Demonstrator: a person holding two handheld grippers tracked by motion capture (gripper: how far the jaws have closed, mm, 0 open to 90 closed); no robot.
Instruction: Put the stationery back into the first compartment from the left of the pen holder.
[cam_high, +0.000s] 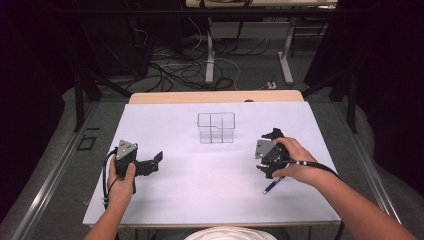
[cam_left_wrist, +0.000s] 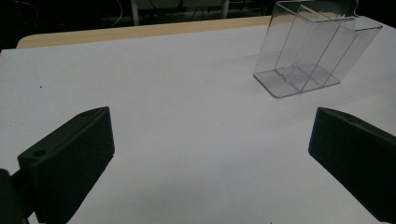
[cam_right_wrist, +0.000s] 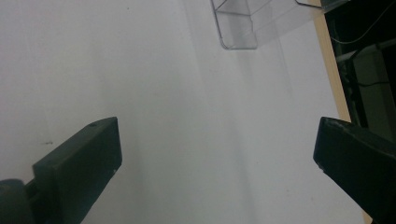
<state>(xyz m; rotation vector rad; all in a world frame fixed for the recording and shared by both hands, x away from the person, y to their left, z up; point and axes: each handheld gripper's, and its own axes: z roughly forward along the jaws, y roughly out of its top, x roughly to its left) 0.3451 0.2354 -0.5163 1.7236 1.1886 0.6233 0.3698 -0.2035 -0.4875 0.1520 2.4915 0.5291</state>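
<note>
White table (cam_high: 210, 180) under everything, wooden edge at 12 o'clock. Clear divided box (cam_high: 216, 127) upright just past centre, toward 12; seen again at 1 o'clock in the left gripper view (cam_left_wrist: 313, 51) and at 12 in the right gripper view (cam_right_wrist: 247, 23). Left gripper (cam_high: 152, 162) at 9 o'clock, jaws spread wide, nothing between. Right gripper (cam_high: 272, 137) at 3 o'clock, jaws spread wide too, pinching nothing. Blue pen (cam_high: 272, 185) flat on the table at 4 o'clock, just beneath the right hand (cam_high: 295, 160).
</note>
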